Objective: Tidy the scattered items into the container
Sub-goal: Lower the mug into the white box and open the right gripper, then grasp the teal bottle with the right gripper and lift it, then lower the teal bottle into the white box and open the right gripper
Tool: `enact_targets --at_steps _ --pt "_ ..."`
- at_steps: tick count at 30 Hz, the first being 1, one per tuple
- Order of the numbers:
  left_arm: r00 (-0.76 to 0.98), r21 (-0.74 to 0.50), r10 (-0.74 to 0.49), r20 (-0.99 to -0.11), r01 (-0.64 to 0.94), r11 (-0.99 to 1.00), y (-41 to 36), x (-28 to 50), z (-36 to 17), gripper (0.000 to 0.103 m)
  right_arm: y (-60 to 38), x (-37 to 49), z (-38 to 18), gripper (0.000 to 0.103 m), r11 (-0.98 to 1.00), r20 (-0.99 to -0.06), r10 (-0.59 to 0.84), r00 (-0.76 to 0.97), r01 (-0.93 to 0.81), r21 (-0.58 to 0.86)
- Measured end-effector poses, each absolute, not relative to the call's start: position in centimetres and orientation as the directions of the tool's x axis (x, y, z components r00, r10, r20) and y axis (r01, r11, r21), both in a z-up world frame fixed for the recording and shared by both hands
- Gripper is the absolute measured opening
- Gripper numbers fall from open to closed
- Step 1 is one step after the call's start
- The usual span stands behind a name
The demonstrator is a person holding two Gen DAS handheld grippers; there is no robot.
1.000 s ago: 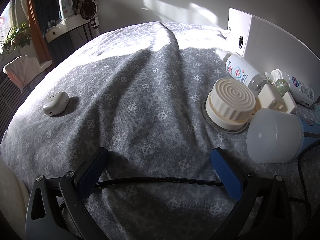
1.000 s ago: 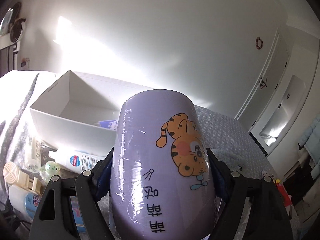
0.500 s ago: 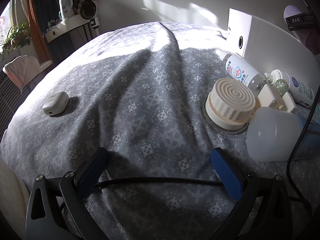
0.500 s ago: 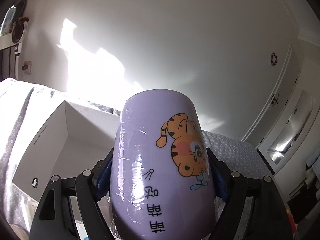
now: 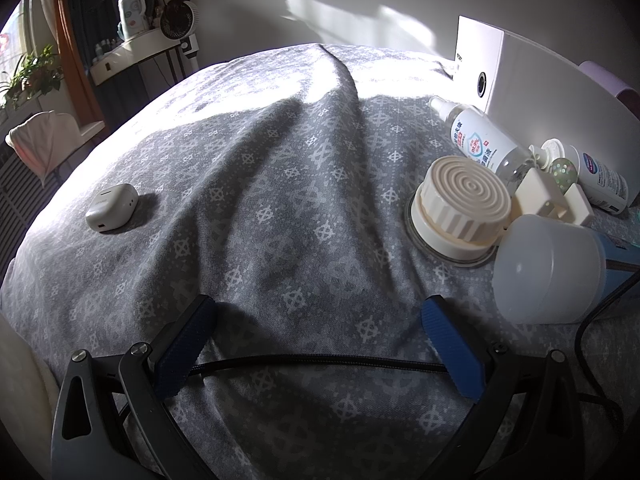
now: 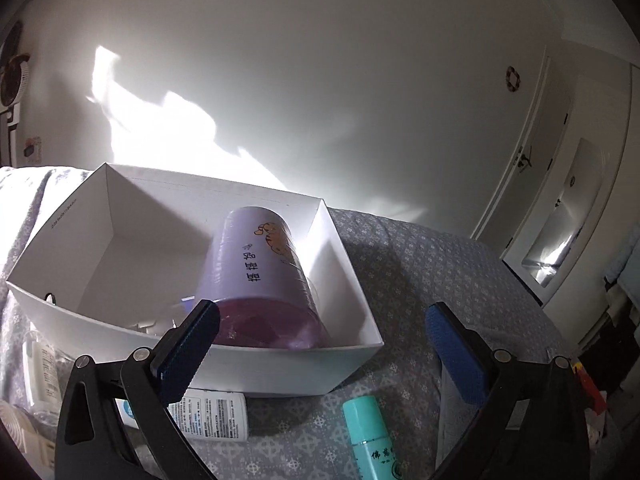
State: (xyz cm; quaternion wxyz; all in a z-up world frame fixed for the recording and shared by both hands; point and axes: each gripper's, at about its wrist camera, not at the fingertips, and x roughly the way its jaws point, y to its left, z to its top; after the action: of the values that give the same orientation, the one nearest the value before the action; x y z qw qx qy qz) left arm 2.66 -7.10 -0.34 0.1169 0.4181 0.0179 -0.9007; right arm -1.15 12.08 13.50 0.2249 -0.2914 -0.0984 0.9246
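Observation:
The white box [image 6: 280, 372] stands on the grey patterned bedspread; it also shows in the left wrist view [image 5: 532, 80]. A purple tiger cup [image 6: 260, 276] lies tilted inside it at the right. My right gripper [image 6: 322, 344] is open and empty, just in front of the box. My left gripper [image 5: 316, 344] is open and empty, low over the bedspread. Right of it lie a ribbed white round lid [image 5: 464, 204], a frosted cap on a blue bottle [image 5: 548, 268], a clear spray bottle [image 5: 480, 140] and a white bottle [image 5: 600, 180].
A white earbud case [image 5: 112, 208] lies alone at the left. A mint green bottle [image 6: 372, 436] and a white labelled bottle [image 6: 212, 412] lie in front of the box. A black cable [image 5: 320, 360] runs under my left gripper. A wall is behind the box.
My right gripper opened and let go of the purple cup, which now lies in the box; the gripper has drawn back. My left gripper has not moved.

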Motion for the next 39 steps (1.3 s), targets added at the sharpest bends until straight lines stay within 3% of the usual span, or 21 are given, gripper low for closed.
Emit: enact_targets --at_steps 7,10,12,14,16,17,24,30,34,39 --pt "-0.623 0.065 -0.195 -0.757 0.226 -0.972 -7.1 2.6 -0.3 0.103 20.3 3.2 8.2 0.103 -0.876 -0.703 0.464 -0.539 -0.398 -0.272" --pt "-0.623 0.065 -0.195 -0.757 0.226 -0.972 -7.1 2.6 -0.3 0.103 21.8 3.3 5.0 0.095 -0.901 -0.778 0.409 -0.477 -0.348 -0.260" --pt "-0.623 0.065 -0.195 -0.757 0.226 -0.972 -7.1 2.6 -0.3 0.103 22.3 2.6 3.4 0.079 -0.912 -0.816 0.375 -0.440 -0.331 -0.241" --pt "-0.623 0.065 -0.195 -0.757 0.226 -0.972 -7.1 2.6 -0.3 0.103 22.9 2.3 2.6 0.071 -0.926 -0.837 0.318 -0.446 -0.337 -0.172" --pt "-0.623 0.065 -0.196 -0.757 0.226 -0.972 -7.1 2.6 -0.3 0.103 23.2 2.3 2.7 0.049 -0.931 -0.840 0.279 -0.465 -0.344 -0.119" --pt "-0.623 0.066 -0.195 -0.757 0.225 -0.972 -7.1 2.6 -0.3 0.103 23.2 2.4 2.9 0.034 -0.930 -0.836 0.286 -0.469 -0.346 -0.124" --pt "-0.623 0.065 -0.195 -0.758 0.225 -0.972 -7.1 2.6 -0.3 0.103 22.3 6.8 5.6 0.032 -0.935 -0.785 0.251 -0.566 -0.353 -0.045" --pt "-0.623 0.066 -0.195 -0.757 0.225 -0.972 -7.1 2.6 -0.3 0.103 21.9 9.5 11.7 0.032 -0.923 -0.652 0.278 -0.705 -0.383 0.021" --pt "-0.623 0.065 -0.195 -0.758 0.225 -0.972 -7.1 2.6 -0.3 0.103 21.2 8.6 16.1 0.032 -0.924 -0.558 0.301 -0.773 -0.381 0.029" --pt "-0.623 0.066 -0.195 -0.758 0.225 -0.972 -7.1 2.6 -0.3 0.103 19.4 3.3 19.3 0.032 -0.933 -0.505 0.333 -0.796 -0.356 -0.054"
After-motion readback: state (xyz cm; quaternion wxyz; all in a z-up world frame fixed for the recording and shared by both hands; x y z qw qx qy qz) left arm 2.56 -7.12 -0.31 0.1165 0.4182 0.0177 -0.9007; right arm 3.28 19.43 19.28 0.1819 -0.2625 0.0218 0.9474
